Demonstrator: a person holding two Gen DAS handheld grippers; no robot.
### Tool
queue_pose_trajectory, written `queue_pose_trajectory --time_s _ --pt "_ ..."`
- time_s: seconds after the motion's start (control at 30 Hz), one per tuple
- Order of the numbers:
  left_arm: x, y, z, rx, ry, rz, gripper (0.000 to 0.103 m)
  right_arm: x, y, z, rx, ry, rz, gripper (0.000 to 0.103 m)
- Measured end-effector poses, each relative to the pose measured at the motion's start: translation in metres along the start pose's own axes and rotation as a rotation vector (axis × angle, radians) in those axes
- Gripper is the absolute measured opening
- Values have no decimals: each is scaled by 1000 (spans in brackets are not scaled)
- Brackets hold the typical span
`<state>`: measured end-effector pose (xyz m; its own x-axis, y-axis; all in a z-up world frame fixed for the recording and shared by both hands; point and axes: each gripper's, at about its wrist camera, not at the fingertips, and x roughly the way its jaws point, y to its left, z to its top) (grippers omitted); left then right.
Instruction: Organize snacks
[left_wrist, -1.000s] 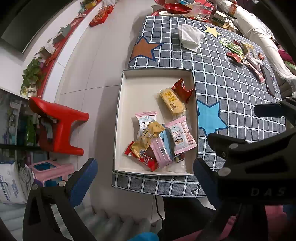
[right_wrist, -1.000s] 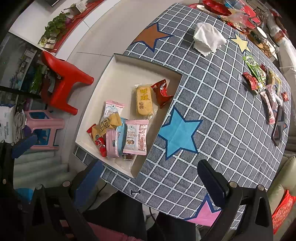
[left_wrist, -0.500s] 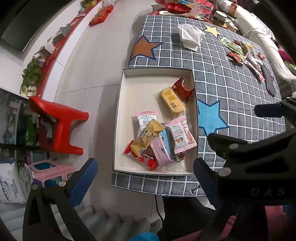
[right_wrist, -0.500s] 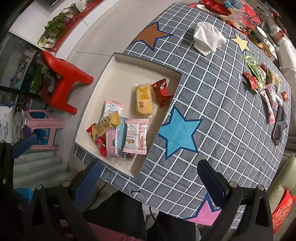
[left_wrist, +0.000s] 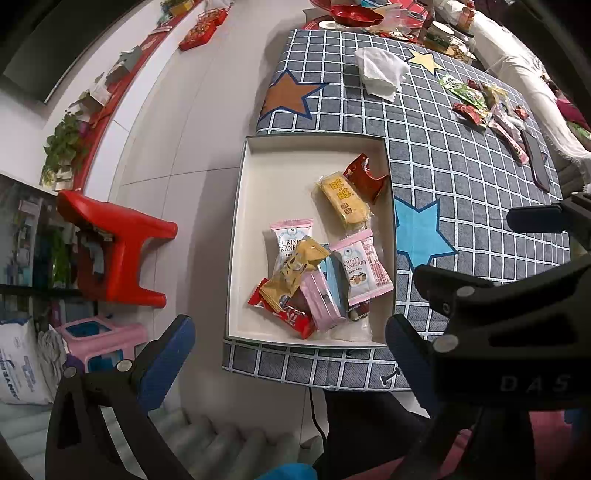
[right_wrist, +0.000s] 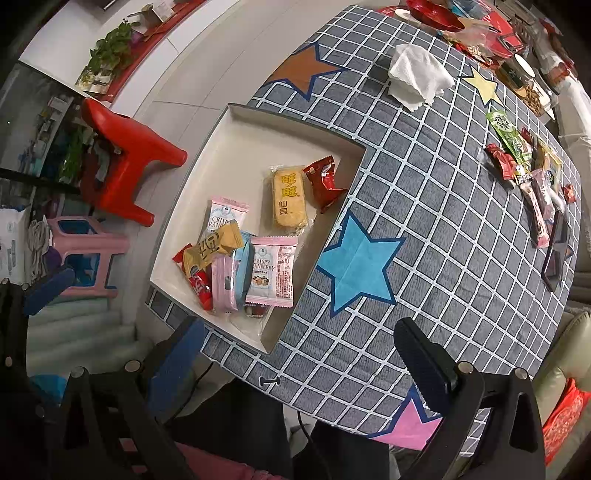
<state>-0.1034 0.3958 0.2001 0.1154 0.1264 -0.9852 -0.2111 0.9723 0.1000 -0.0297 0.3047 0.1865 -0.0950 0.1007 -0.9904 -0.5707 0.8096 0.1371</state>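
I see the table (right_wrist: 461, 258), under a grey checked cloth with stars, filling the centre and right of the right wrist view. The tray (right_wrist: 207, 147), a shallow white box, sits at centre left of that view on the table's near-left part. Both grippers hang at the bottom of their frames, above the table's near edge.

Left gripper (left_wrist: 288, 354): jaws wide apart, nothing between them. Right gripper (right_wrist: 299, 354): jaws wide apart, likewise empty.

Snacks in the tray, largest first:
- Yellow cracker pack (right_wrist: 288, 201), lying flat and alone at tray centre. I judge it light, but the contents brittle; I would grip across its short width, gently.
- Two pink cranberry packs (right_wrist: 275, 269), one partly under the heap at the tray's lower end. Light, slippery film; the crimped end seam is the safest hold.
- Red wrapper (right_wrist: 323, 182), crumpled against the tray's right wall. Soft; it will collapse under the pads.

Loose snacks (right_wrist: 524, 162) lie in a row at the upper right of the right wrist view, well apart from the tray. I judge these are yet to be moved. All are small, light foil packs; I would pinch an end seam, since flat film may slide on the cloth.
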Motion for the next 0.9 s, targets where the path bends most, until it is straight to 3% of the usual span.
queue_pose_trajectory --time_s 0.9 --pt "0 1 -1 3 1 -1 103 0 3 5 -2 6 -1 103"
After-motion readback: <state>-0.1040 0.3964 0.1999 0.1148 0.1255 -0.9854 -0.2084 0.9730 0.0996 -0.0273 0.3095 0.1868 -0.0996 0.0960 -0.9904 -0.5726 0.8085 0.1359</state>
